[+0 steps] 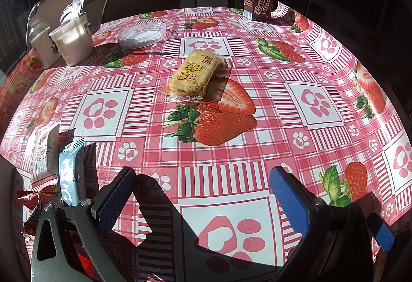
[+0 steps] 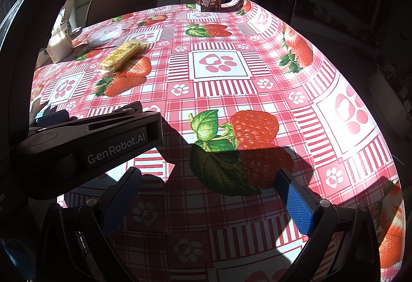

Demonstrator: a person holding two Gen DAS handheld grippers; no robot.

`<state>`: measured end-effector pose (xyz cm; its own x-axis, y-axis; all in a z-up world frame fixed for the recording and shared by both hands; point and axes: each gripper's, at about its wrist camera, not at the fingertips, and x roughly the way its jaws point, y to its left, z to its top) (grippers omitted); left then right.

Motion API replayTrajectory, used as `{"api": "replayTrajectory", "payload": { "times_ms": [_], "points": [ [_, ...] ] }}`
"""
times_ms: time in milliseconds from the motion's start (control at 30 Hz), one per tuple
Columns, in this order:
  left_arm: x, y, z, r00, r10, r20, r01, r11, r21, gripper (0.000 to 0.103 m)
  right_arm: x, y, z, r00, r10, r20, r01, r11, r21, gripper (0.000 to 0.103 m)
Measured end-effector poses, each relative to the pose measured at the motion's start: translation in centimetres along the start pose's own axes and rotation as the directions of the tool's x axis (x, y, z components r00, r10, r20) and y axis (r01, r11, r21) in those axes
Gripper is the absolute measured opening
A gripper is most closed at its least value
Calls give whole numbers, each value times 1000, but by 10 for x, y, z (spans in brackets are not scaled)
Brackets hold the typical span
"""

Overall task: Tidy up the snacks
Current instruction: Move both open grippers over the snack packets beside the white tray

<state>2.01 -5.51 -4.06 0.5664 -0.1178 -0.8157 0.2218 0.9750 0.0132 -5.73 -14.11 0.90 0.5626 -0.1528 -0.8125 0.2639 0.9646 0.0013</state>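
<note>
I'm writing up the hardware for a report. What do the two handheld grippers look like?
Both match: the left gripper and right gripper each have two black angular fingers tipped with flat, textured blue pads, joined by silver pivot screws. In the right wrist view, the left gripper's black body carries white "GenRobot.AI" lettering. No cables or sleeves show.

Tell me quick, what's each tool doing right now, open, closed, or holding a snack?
Left tool: open, holding nothing, over the tablecloth.
Right tool: open, holding nothing.
</note>
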Motion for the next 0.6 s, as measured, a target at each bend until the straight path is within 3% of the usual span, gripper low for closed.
{"api": "replayTrajectory", "payload": {
  "times_ms": [167, 267, 333, 400, 500, 600],
  "points": [
    [0, 0, 2, 999, -11, -32, 12, 1000, 25, 103, 0, 0, 0, 1000, 0, 0, 0, 1000, 0, 103],
    [6, -1, 16, 986, -23, -165, 31, 998, 50, 103, 1, -1, 1, 1000, 2, -16, -2, 1000, 0, 103],
    [9, -2, 22, 969, -27, -247, 46, 996, 72, 103, 5, -2, 10, 996, 9, -88, -11, 1000, -13, 103],
    [6, 0, 26, 954, -20, -298, 49, 995, 92, 103, 12, -4, 22, 981, 23, -190, -29, 999, -29, 103],
    [-20, 7, 33, 955, -34, -295, 66, 993, 98, 103, 18, -6, 30, 954, 40, -296, -60, 997, -57, 103],
    [-58, 27, 34, 962, -51, -268, 84, 990, 113, 103, 21, -10, 33, 900, 54, -432, -86, 995, -55, 103]
  ]
}}
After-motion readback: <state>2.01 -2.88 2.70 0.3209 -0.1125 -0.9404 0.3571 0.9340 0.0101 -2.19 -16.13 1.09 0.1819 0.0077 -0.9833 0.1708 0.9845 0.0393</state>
